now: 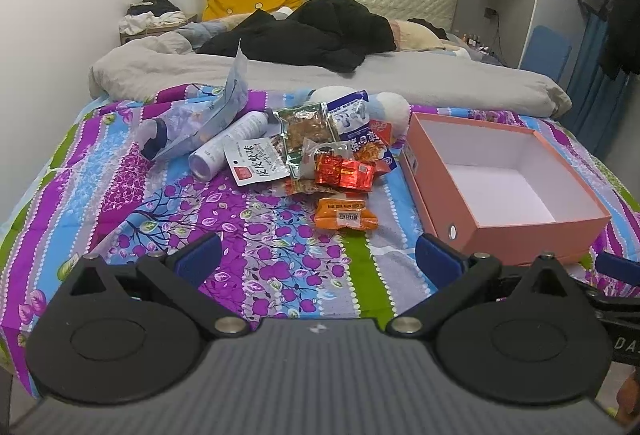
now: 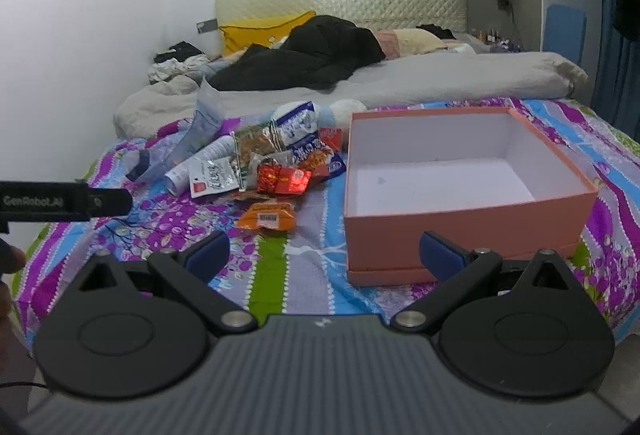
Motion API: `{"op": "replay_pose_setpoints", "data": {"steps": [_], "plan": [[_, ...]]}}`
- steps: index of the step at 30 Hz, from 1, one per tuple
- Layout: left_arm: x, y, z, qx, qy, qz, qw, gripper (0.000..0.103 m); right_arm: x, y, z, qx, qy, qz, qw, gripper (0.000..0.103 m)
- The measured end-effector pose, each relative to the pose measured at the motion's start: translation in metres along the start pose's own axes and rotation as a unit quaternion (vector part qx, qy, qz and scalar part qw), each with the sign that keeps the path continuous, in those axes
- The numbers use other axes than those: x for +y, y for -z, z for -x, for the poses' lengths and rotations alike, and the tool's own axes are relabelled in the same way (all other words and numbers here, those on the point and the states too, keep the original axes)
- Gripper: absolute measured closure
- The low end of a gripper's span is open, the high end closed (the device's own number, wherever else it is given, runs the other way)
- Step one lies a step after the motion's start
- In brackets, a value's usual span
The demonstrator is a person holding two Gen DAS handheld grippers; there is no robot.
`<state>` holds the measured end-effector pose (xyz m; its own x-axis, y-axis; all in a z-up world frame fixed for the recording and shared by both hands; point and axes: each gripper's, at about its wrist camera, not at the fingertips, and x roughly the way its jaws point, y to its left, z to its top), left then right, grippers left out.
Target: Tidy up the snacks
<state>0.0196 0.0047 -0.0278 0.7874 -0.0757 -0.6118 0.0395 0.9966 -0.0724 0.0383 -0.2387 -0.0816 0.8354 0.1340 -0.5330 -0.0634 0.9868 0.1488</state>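
Floral bedsheet (image 1: 224, 219) holds snack pile (image 1: 328, 151), pink box (image 1: 500, 179); both grippers' fingers spread.

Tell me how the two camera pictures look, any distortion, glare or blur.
Left wrist view: sharp, evenly lit, fisheye bending the bed edges, small glints on the red foil packet. Right wrist view: softer and hazier, corners darkened, the pink box bowed.

Snack pile (image 1: 320, 151) lies left of the box (image 1: 500, 191) on the bed (image 1: 160, 215).
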Motion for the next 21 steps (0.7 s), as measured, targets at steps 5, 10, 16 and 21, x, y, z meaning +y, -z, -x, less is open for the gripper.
{"op": "replay_pose_setpoints", "data": {"steps": [5, 10, 16, 21], "plan": [[-0.001, 0.002, -0.005, 0.006, 0.0, 0.0, 1.0, 0.0, -0.002, 0.001, -0.001, 0.0, -0.008, -0.005, 1.0, 0.0], [0.003, 0.002, -0.012, 0.013, 0.002, 0.003, 0.9999, 0.0, 0.002, 0.005, -0.006, 0.003, -0.004, 0.001, 1.0, 0.0], [0.004, 0.0, -0.017, 0.018, 0.002, 0.001, 0.9998, 0.0, 0.006, 0.009, -0.013, 0.006, -0.004, 0.004, 1.0, 0.0], [0.007, 0.001, -0.021, 0.021, 0.002, 0.003, 0.9998, 0.0, 0.0, 0.009, -0.012, 0.002, -0.003, -0.009, 1.0, 0.0]]}}
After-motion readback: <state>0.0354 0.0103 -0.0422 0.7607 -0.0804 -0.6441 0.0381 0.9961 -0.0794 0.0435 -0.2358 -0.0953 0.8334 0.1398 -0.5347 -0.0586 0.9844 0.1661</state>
